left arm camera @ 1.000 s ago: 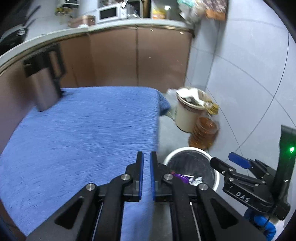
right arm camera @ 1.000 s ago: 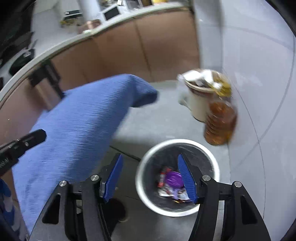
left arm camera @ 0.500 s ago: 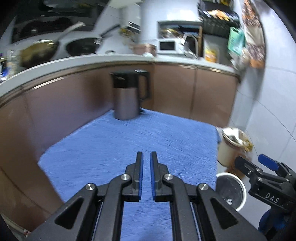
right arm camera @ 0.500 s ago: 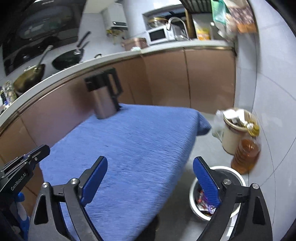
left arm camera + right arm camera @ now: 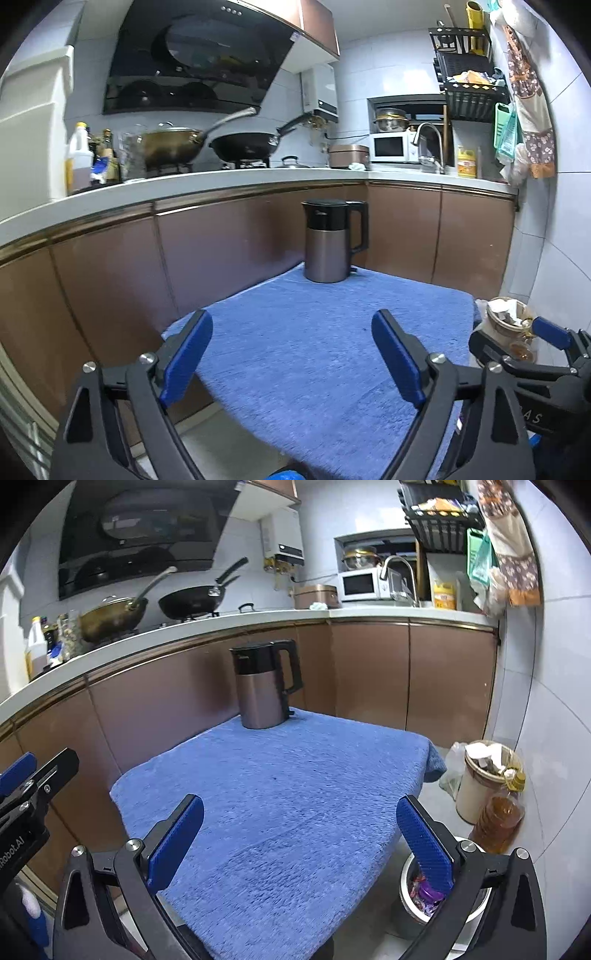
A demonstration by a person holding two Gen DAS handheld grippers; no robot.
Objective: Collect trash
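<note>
My left gripper (image 5: 291,362) is open and empty above the near part of the blue cloth-covered table (image 5: 332,332). My right gripper (image 5: 299,845) is open and empty above the table's (image 5: 295,782) near right side. A round metal trash bin (image 5: 410,904) stands on the floor at the table's right, partly behind my right finger, with purple and colourful wrappers (image 5: 428,895) inside. No loose trash shows on the cloth. The right gripper also shows at the right edge of the left wrist view (image 5: 517,350).
A steel and black kettle (image 5: 332,240) stands at the table's far edge, also in the right wrist view (image 5: 264,686). A cream bin full of rubbish (image 5: 480,775) and an oil bottle (image 5: 498,819) stand by the tiled wall. Brown cabinets and a counter with woks lie behind.
Both grippers have risen and tilted up from the bin to face the table and kettle. The left gripper has opened from shut. The right stayed open.
</note>
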